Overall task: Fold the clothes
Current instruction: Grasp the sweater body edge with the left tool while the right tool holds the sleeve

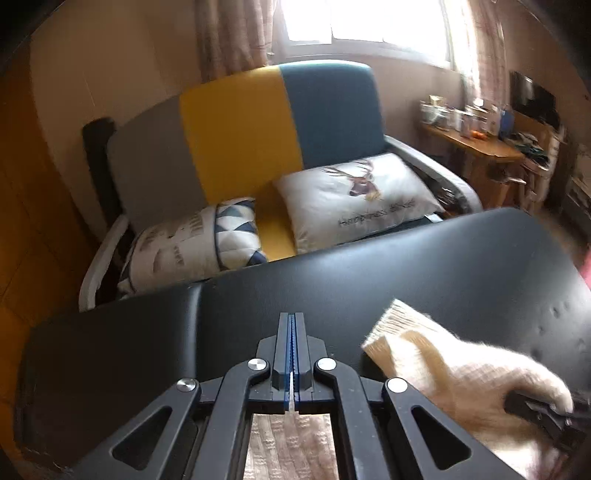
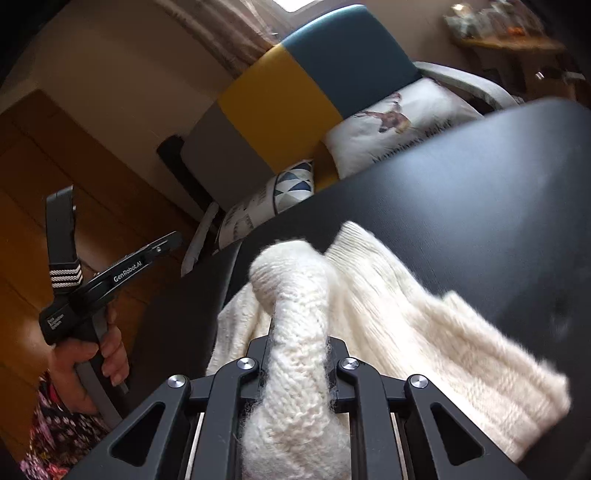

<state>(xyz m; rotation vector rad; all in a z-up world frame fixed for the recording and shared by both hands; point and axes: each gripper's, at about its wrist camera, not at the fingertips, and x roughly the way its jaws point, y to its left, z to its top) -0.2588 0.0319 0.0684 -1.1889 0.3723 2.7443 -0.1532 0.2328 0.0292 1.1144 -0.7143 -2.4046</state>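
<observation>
Two grippers are in my views. My left gripper [image 1: 294, 321] has its fingers pressed flat together with no cloth showing between the tips, and it hangs over the dark counter [image 1: 424, 258]. In the right wrist view I see that same tool off to the left, lifted clear of the counter edge and held by a hand [image 2: 88, 363] above a flowered sleeve [image 2: 48, 439].

My right gripper [image 2: 297, 332] has its fingers clamped on a thick roll of the white knitted sweater [image 2: 399, 325]. The roll runs up between the fingers and bulges out past their tips, hiding them. In the left wrist view the right gripper shows only as a dark blurred shape at the lower right, with the knit bunched at it.

The rest of the sweater lies spread on the counter, to the right of the left gripper, with a ribbed edge [image 1: 391, 325] pointing toward the far side. A patch of pale knit also shows under the left gripper's frame.

Beyond the counter stands a sofa [image 1: 258, 125] in grey, yellow and blue panels. It carries a deer-print pillow [image 1: 354, 199] and a triangle-patterned pillow [image 1: 207, 240]. A cluttered wooden table [image 1: 480, 144] stands by the bright window [image 1: 369, 22].
</observation>
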